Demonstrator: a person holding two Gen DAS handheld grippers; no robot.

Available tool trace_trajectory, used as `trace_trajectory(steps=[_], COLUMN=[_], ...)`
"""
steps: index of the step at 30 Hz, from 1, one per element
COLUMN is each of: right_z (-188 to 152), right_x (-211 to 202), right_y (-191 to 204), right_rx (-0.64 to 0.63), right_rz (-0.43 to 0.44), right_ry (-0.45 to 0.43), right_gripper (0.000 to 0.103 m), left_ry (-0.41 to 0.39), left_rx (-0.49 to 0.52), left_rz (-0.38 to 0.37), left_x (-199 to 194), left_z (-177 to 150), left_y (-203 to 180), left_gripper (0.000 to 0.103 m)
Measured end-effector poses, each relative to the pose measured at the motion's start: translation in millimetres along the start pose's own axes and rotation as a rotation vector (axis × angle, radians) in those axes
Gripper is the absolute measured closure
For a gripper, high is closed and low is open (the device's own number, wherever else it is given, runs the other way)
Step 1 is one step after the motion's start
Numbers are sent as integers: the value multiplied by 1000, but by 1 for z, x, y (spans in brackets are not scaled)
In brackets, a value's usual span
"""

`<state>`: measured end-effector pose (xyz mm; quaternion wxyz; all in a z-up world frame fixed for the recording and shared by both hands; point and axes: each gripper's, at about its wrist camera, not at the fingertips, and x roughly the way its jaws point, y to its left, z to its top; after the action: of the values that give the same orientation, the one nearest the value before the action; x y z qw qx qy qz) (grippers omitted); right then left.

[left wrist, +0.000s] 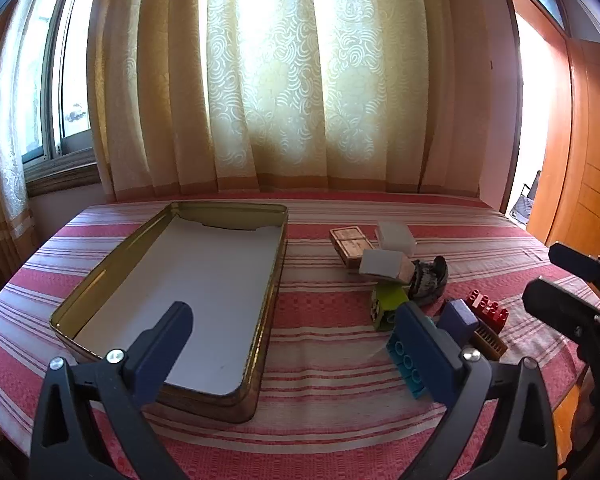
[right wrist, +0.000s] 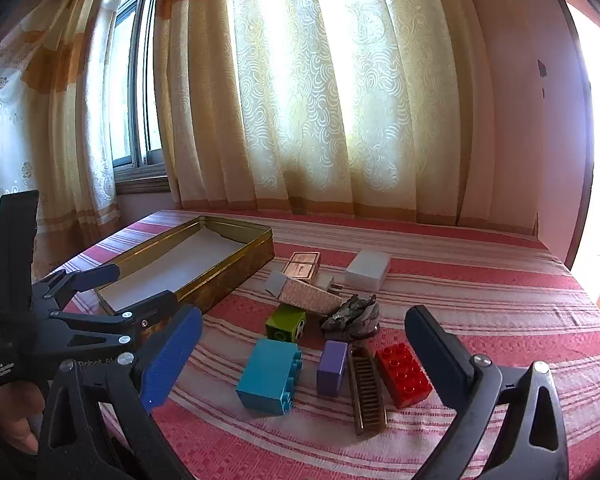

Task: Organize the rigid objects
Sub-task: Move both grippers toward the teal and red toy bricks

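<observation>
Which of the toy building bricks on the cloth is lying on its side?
The teal brick: its studs face sideways toward the purple block. The red brick has its studs up.

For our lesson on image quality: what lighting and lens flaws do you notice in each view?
Left wrist: sunlit curtain blows out white, the doorway at right too; fisheye bends the tin box edges. Right wrist: same backlit curtain glare, dark vignetted corners, toy blocks stay sharp.

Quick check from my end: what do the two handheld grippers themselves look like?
Both match: left gripper and right gripper have black plastic frames with triangular cutouts, silver screw heads, and flat blue finger pads. White lettering marks the left one's body. No cables show.
</observation>
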<state>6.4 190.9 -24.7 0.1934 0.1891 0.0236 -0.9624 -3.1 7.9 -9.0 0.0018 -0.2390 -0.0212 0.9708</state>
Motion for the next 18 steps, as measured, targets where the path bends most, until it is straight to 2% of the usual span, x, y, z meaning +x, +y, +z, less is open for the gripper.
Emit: trace_trajectory(steps=[18], right_z=[0], right_x=[-4], right_y=[-2], right_rx=[24], right_rz=[15], right_ry=[10], right_gripper=[1], left_ry=[-6], left_rx=[23], left_rz=[13], left_x=[-1], left_z=[0], left_y=[-6], left_gripper=[0])
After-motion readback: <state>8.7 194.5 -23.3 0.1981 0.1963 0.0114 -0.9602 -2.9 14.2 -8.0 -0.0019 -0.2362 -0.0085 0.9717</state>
